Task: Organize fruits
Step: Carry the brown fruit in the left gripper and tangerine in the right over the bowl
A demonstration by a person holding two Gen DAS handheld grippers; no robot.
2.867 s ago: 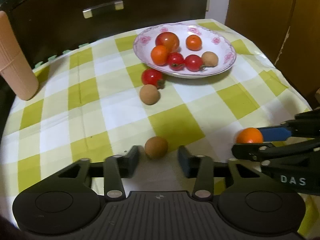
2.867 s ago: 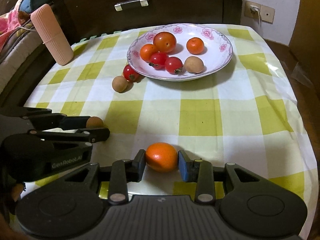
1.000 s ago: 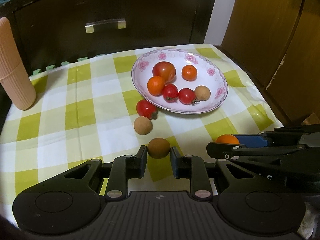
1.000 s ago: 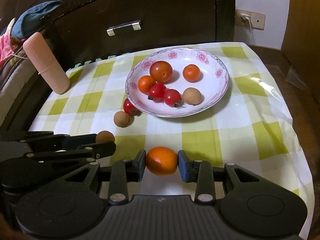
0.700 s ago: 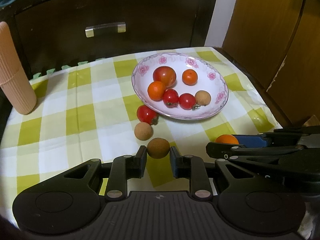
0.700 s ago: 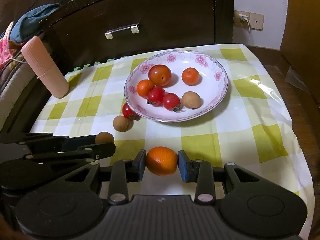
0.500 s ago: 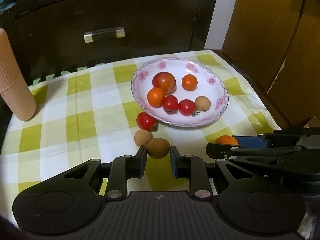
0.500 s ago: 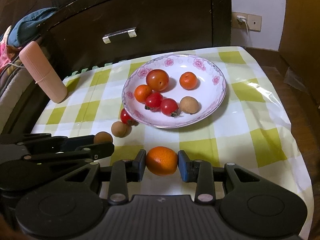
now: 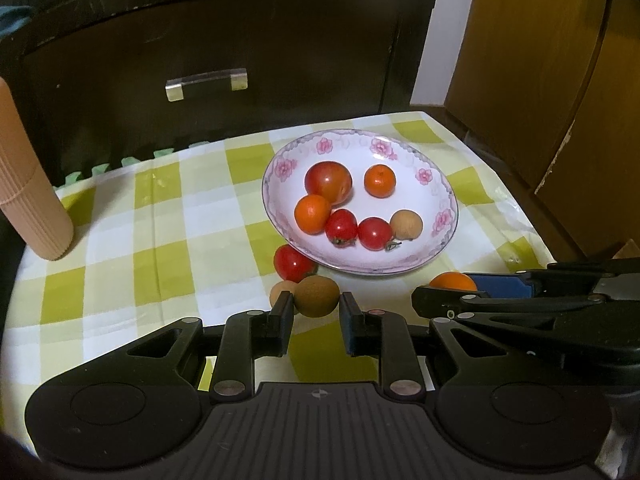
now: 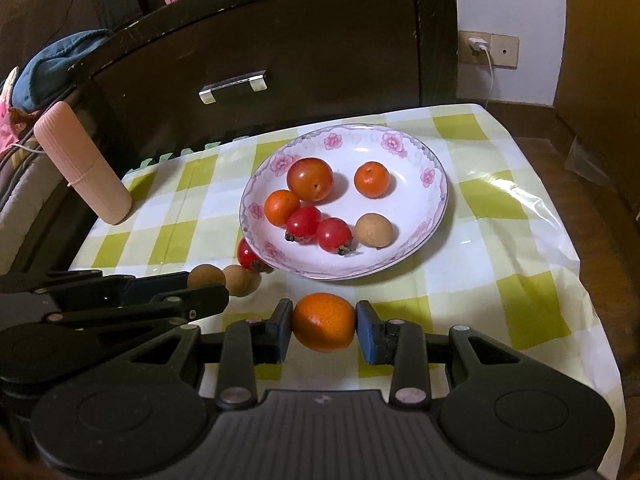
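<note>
You are carrying a brown longan [image 9: 317,295] pinched in the left gripper [image 9: 315,312] and an orange [image 10: 324,322] clamped in the right gripper [image 10: 324,326], both short of the plate [image 10: 434,184], so be lowering each into a bare patch before releasing.

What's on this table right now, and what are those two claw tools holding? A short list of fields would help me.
left hand-held gripper: shut on a brown longan
right hand-held gripper: shut on a small orange
plate: white with pink flowers; holds six fruits
in plate: one large tomato, two small oranges, two cherry tomatoes, one longan
on cloth beside plate: one cherry tomato, one longan
table cover: yellow-green checked tablecloth
far left: pink ribbed cylinder
</note>
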